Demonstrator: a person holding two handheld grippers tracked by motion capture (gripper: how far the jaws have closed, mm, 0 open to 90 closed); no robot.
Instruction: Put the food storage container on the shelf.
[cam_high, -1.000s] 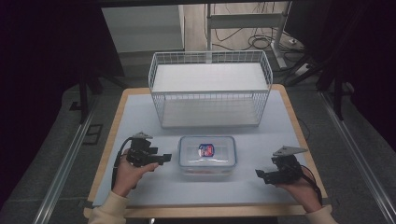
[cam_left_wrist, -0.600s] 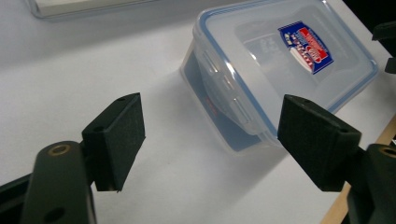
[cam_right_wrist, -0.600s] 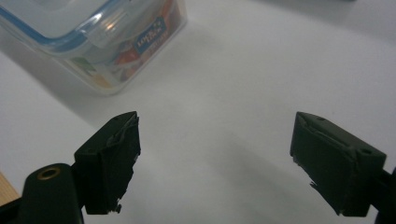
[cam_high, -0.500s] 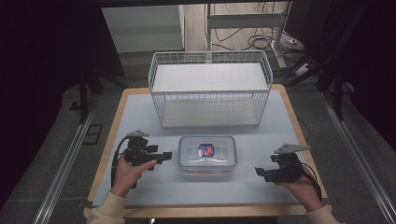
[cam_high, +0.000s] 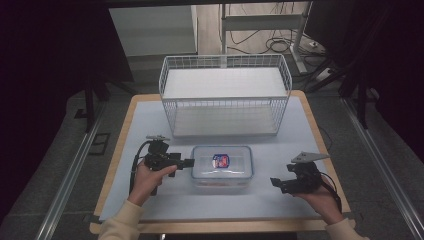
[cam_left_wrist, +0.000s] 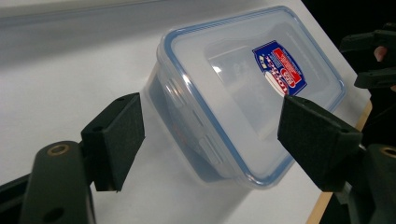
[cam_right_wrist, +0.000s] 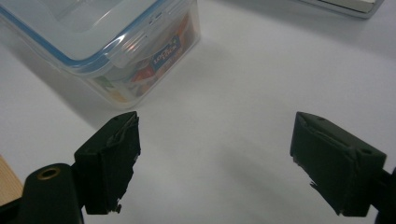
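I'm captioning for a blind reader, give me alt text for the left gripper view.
A clear lidded box with a blue seal and a label lies on the white table, just ahead of the open left gripper.

I see a blue-and-red label (cam_left_wrist: 280, 70) on the container lid (cam_left_wrist: 233, 84), its print too small to read. A side sticker (cam_right_wrist: 163, 49) shows letters I cannot make out.
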